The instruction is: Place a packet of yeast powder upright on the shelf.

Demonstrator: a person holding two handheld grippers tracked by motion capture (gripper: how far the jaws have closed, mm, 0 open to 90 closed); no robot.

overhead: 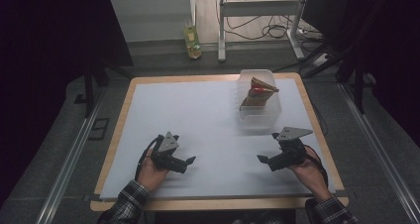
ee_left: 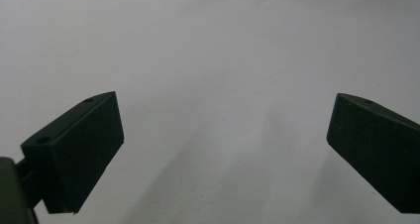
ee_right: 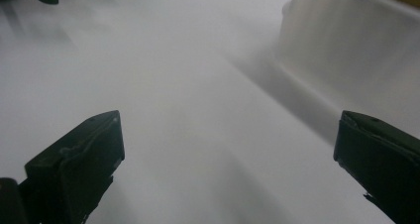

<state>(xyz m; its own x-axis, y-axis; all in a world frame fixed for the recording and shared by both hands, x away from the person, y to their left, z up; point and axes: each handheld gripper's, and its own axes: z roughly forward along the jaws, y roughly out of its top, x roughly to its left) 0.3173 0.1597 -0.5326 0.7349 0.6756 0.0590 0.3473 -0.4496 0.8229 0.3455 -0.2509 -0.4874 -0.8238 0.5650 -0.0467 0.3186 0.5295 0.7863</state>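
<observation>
With both your left claw [overhead: 182, 162] and right claw [overhead: 270, 160] wide and empty on the counter [overhead: 198, 115], approach the clear bin [overhead: 258, 116] squarely, probably right-handed.

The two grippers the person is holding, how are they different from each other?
The left gripper points toward the table's right, while the right gripper points toward its left, so they face each other. The right gripper sits close to the clear plastic tub; the left gripper has only bare white tabletop ahead. Both are black, carry a grey three-cornered plate, are held low, and have jaws wide open holding nothing.
</observation>
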